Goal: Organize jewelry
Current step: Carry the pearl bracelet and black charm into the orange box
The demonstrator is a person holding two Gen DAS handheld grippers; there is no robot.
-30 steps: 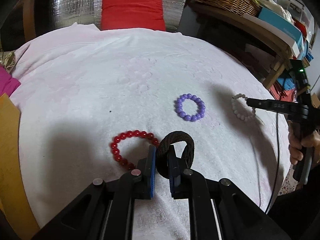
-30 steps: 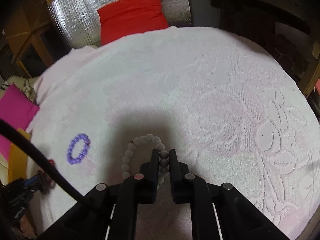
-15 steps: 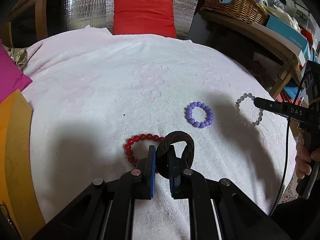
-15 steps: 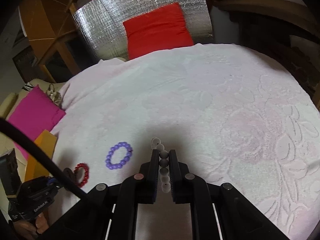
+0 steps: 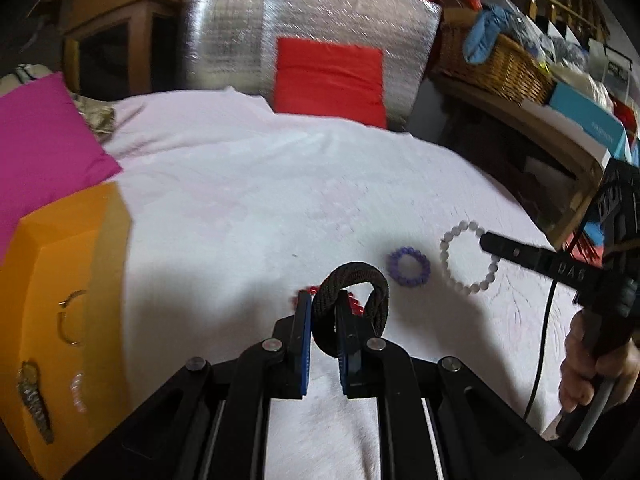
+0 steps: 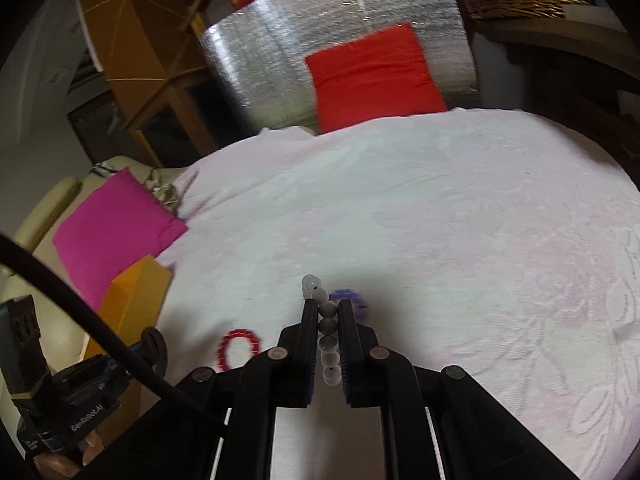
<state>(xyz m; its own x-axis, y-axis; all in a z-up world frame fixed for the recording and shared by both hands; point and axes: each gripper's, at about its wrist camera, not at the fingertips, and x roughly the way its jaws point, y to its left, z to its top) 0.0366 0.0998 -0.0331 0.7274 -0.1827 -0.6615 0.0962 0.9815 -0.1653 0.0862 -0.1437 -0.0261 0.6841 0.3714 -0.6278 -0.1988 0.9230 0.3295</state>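
The left gripper [image 5: 324, 320] is clenched on a soft, light black band [image 5: 352, 300] at lower centre, while the right gripper [image 6: 328, 328] pinches the slippery white bead bracelet [image 6: 326, 332], best held across its beads.

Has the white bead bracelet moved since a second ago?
Yes. The white bead bracelet, lifted off the bedspread in the right gripper, now hangs nearer the purple bracelet.

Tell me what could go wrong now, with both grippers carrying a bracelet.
1. The white bead bracelet hangs from the right gripper by a few beads, so it may slip free.
2. The dark braided band in the left gripper hides much of the red bracelet, which could be overlooked or snagged.
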